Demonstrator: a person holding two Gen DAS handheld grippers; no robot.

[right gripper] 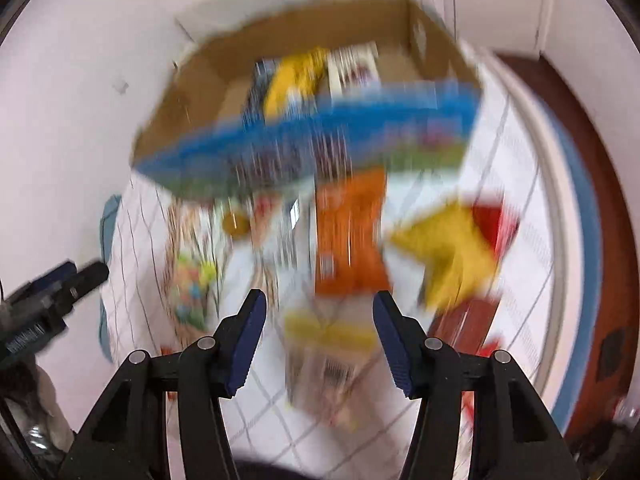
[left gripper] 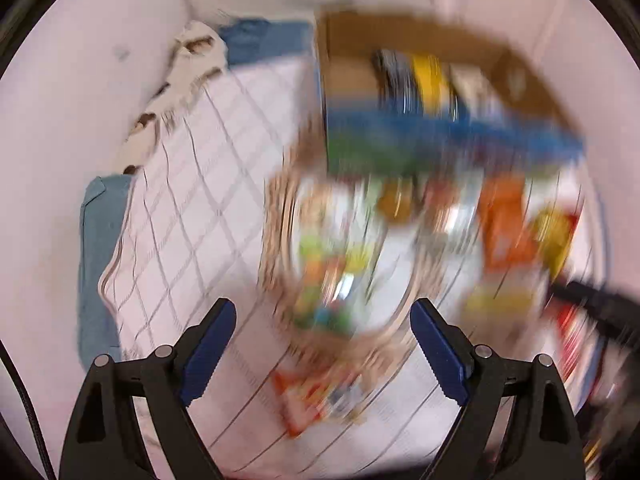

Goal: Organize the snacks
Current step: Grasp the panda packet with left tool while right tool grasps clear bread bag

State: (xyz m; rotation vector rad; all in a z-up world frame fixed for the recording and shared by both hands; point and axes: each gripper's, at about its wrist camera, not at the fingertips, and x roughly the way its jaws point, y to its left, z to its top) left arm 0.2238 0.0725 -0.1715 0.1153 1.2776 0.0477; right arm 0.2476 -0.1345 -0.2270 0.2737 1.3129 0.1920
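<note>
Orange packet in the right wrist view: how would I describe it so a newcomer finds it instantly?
Start at the open cardboard box with the blue front at the far end of the checked white cloth. Just below that blue front lies the orange packet, straight ahead of the open right hand-held gripper. It is the only orange, upright rectangle; the yellow packet to its right looks crumpled.

Several snack packets [right gripper: 350, 236] lie scattered on the bedspread [left gripper: 208, 184] just before the cardboard box [right gripper: 304, 92], which holds more packets.
</note>
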